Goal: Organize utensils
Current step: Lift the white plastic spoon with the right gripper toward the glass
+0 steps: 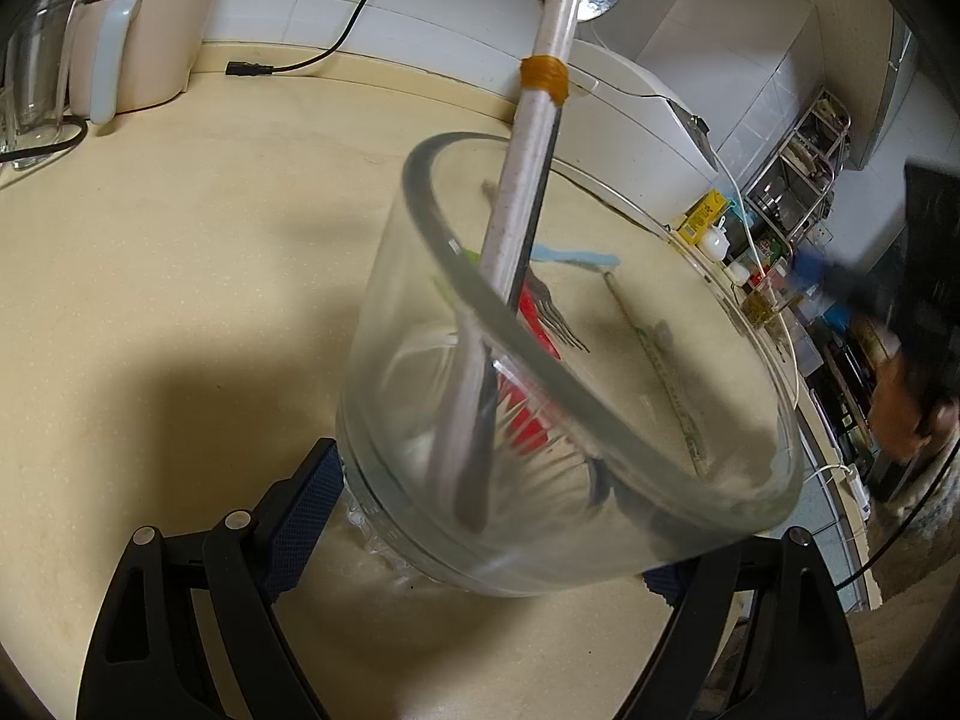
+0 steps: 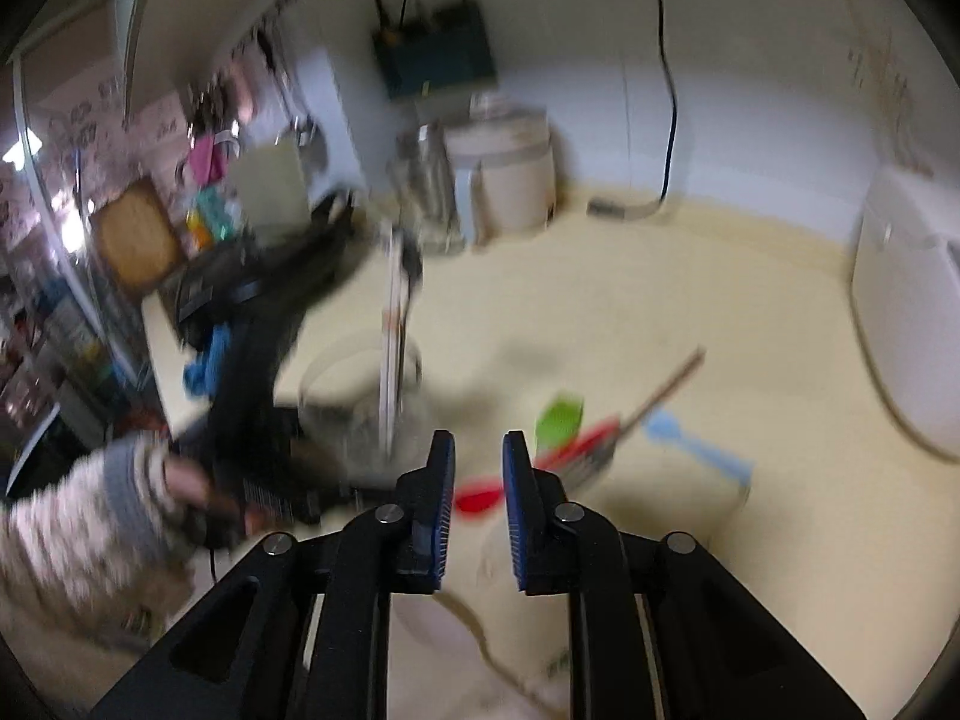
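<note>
Glass jar (image 1: 540, 480), long white utensil (image 1: 528, 192) inside

ladle (image 1: 543, 138) in jar (image 1: 600, 420); jar on counter (image 1: 210, 276) | spatulas (image 2: 561, 417) right of jar

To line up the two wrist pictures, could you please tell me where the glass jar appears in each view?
Left wrist view: the glass jar fills the lower centre, between the left gripper's pads, a taped white handle rising out of it.
Right wrist view: it stands left of centre, blurred, beyond the empty right gripper.
Shared landmark: the red utensil lying on the beige counter.
</note>
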Demonstrator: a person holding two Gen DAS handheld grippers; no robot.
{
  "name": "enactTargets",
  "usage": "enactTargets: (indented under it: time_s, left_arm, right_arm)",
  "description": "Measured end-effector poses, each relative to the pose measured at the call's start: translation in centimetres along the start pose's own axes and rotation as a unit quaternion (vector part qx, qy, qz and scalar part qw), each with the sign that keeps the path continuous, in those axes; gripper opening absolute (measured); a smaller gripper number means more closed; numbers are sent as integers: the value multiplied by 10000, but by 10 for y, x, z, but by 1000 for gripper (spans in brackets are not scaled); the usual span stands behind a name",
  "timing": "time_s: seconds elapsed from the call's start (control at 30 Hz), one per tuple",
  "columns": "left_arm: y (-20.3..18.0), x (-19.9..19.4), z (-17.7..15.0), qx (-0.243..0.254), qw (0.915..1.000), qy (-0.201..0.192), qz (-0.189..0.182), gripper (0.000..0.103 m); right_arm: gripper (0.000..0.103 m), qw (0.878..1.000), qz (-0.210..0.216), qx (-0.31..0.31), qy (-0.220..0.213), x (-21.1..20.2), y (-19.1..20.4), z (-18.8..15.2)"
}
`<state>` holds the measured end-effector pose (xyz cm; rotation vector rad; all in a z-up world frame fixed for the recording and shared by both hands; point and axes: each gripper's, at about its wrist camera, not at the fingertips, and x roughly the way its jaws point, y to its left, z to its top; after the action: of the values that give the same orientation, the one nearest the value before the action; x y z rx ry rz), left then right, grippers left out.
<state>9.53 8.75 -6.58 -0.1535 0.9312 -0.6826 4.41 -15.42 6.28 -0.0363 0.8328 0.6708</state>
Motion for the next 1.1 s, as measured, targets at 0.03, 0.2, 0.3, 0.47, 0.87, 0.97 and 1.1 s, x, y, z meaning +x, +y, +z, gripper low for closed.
enactTargets:
  time_s: [0.03, 0.2, 0.3, 0.47, 0.87, 0.97, 1.1]
  left_arm:
    - [0, 0, 0, -2, 10000, -1, -4, 89]
    - [2, -1, 0, -3, 10000, -2, -4, 89]
    - [2, -1, 0, -5, 10000, -2, -6, 89]
    - [2, -1, 0, -5, 10000, -3, -7, 89]
    - [2, -1, 0, -6, 10000, -3, -8, 89]
    - [2, -1, 0, -6, 10000, -3, -9, 89]
    - [3, -1, 0, -7, 10000, -4, -10, 89]
  right_arm:
    - [21, 9999, 45, -30, 131, 3, -1, -7]
    - [31, 9958, 247, -438, 771, 16, 10, -41]
    - [37, 9905, 227, -838, 1065, 25, 23, -58]
    - [41, 9793, 53, -1432, 1426, 42, 35, -71]
    - [41, 9666, 142, -1806, 1815, 87, 36, -70]
    - [41, 9660, 255, -1820, 1820, 89, 40, -71]
    - [41, 9695, 242, -1757, 1694, 80, 39, -68]
